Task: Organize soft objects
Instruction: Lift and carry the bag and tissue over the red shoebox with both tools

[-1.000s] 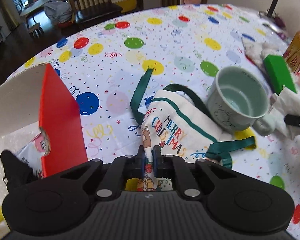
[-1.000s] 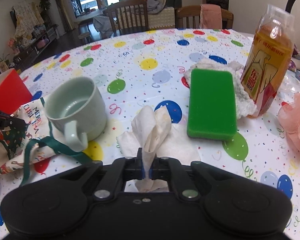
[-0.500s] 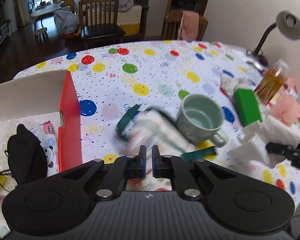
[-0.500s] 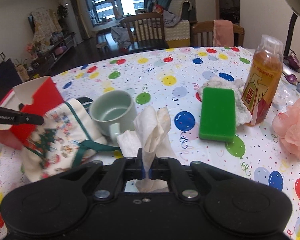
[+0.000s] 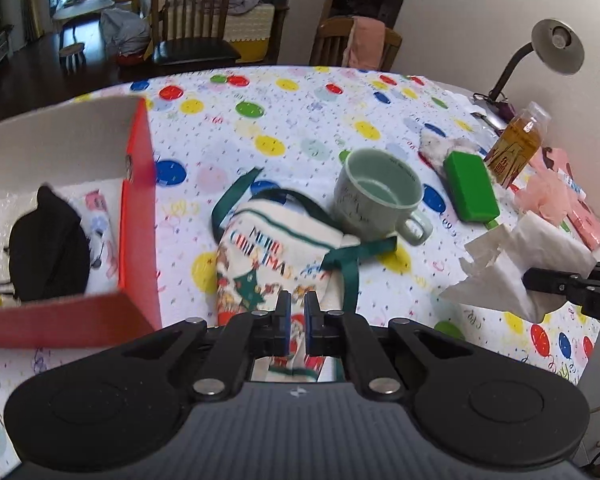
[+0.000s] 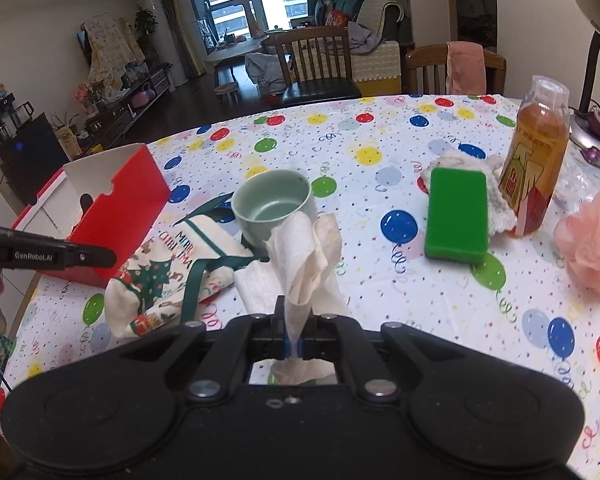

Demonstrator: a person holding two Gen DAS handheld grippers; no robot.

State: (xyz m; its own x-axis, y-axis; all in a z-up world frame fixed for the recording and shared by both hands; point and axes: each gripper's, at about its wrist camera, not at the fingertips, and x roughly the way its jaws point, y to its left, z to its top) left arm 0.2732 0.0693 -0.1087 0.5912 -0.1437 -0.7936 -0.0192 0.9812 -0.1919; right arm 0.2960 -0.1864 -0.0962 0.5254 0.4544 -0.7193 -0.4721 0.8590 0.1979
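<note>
Our left gripper [image 5: 294, 310] is clamped on the white Christmas-print cloth bag [image 5: 276, 256]; our right gripper [image 6: 293, 344] pinches the crumpled white paper tissue [image 6: 306, 256], lifted above the balloon-patterned tabletop [image 6: 380, 148].

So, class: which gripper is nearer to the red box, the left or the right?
Left. The left gripper, holding the Christmas cloth, sits right beside the red box; the right gripper, pinching the tissue, is farther, past the mug.

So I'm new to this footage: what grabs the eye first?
The balloon-print tablecloth dominates. At its left edge stands an open red box; beside it the left gripper is shut on a Christmas cloth, and the right gripper pinches a white tissue before the green mug.
</note>
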